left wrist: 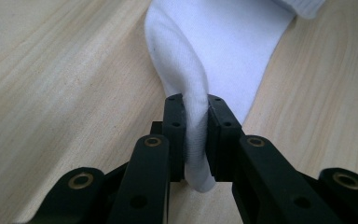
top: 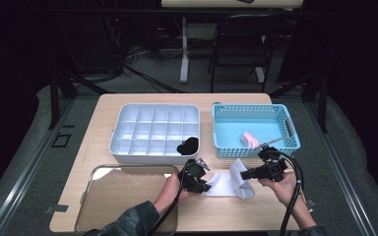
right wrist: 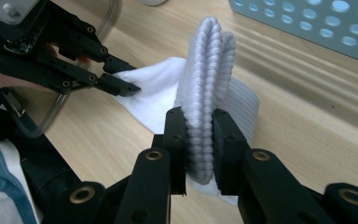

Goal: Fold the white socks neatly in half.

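Observation:
A white sock (top: 228, 183) lies on the wooden table between my two grippers. My left gripper (top: 203, 187) is shut on its toe end; in the left gripper view the white sock (left wrist: 223, 51) is pinched between the black jaws of my left gripper (left wrist: 196, 100). My right gripper (top: 244, 175) is shut on the ribbed cuff, which stands lifted off the table. In the right gripper view the ribbed cuff (right wrist: 207, 93) rises between the jaws of my right gripper (right wrist: 198, 114), and the left gripper (right wrist: 123, 88) holds the sock's far end.
A white divided tray (top: 155, 132) stands behind, with a black item (top: 188, 145) in its front right cell. A blue basket (top: 255, 129) at the right holds a pink item (top: 249, 139). A clear tray (top: 128, 196) lies at the front left.

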